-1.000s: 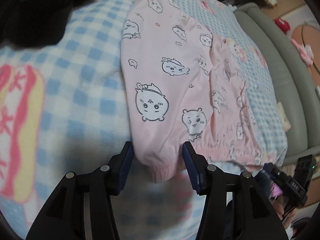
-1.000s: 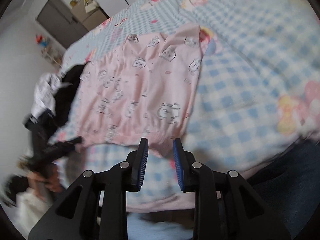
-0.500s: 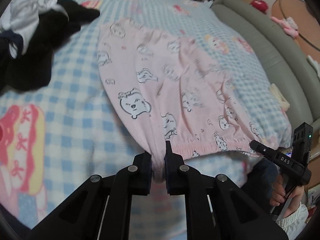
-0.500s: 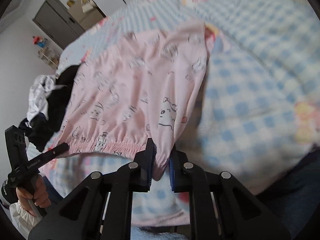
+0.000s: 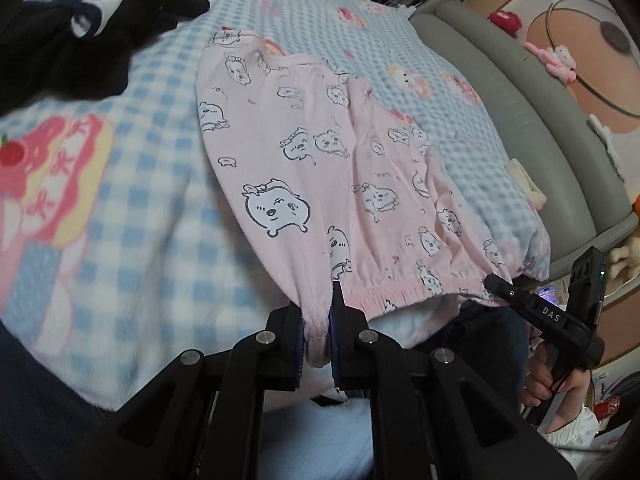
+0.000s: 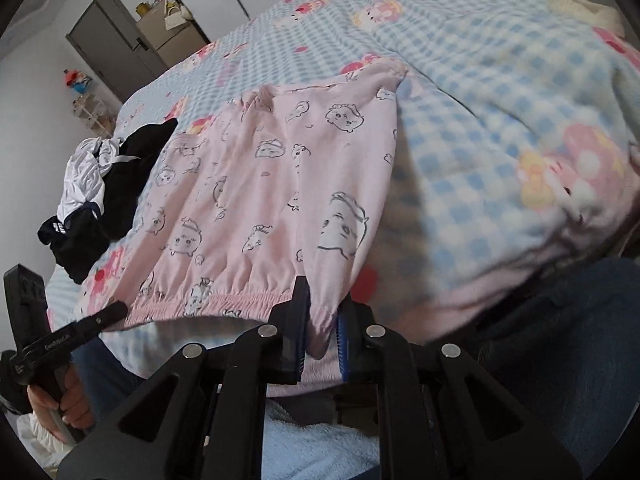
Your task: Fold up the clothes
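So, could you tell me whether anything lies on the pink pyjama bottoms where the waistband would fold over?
Nothing visible does. The pink pyjama bottoms lie bare on the checked blanket; the dark clothes pile sits apart, beyond their far left corner. Both grippers already clamp the waistband.

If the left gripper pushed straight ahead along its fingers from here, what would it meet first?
The left gripper is shut on the elastic hem of the pink cartoon-print garment, so going forward it would run onto that garment's own fabric, lying on the blue checked blanket. Depth is unclear.
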`<action>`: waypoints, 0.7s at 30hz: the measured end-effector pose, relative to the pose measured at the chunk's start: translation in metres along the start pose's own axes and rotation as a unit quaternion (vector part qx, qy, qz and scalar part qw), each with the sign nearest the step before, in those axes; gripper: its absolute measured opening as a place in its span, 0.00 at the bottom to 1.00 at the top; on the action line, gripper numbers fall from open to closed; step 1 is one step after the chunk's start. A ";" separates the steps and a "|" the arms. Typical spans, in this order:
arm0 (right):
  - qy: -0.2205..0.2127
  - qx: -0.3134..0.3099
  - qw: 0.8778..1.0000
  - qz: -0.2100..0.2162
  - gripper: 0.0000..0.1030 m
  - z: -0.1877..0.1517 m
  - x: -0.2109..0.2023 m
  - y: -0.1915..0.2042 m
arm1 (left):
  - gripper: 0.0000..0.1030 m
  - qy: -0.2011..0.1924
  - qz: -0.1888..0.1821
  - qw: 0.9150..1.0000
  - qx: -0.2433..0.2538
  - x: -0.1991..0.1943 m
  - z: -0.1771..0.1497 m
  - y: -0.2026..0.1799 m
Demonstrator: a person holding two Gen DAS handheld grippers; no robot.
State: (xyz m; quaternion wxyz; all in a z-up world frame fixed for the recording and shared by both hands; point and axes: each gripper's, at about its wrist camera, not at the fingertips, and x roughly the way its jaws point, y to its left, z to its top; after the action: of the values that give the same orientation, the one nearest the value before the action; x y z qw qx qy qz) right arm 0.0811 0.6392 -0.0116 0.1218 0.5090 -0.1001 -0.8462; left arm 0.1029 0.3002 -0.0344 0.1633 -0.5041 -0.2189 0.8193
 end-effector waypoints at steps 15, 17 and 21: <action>0.006 -0.015 1.000 0.002 0.22 0.004 0.002 -0.005 | 0.23 -0.008 0.021 1.000 0.004 -0.017 0.019 0.014; 0.006 -0.017 1.000 0.005 0.22 0.006 0.003 -0.006 | 0.25 -0.006 0.035 0.999 0.013 -0.015 0.023 0.014; 0.007 -0.020 1.000 0.012 0.22 0.011 0.005 -0.009 | 0.38 0.000 0.046 0.999 0.012 -0.004 0.030 0.022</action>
State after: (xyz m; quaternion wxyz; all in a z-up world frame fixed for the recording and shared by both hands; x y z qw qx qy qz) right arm 0.0683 0.6464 -0.0133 0.1426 0.5114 -0.0878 -0.8428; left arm 0.0768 0.2739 -0.0305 0.1313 -0.5114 -0.1860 0.8286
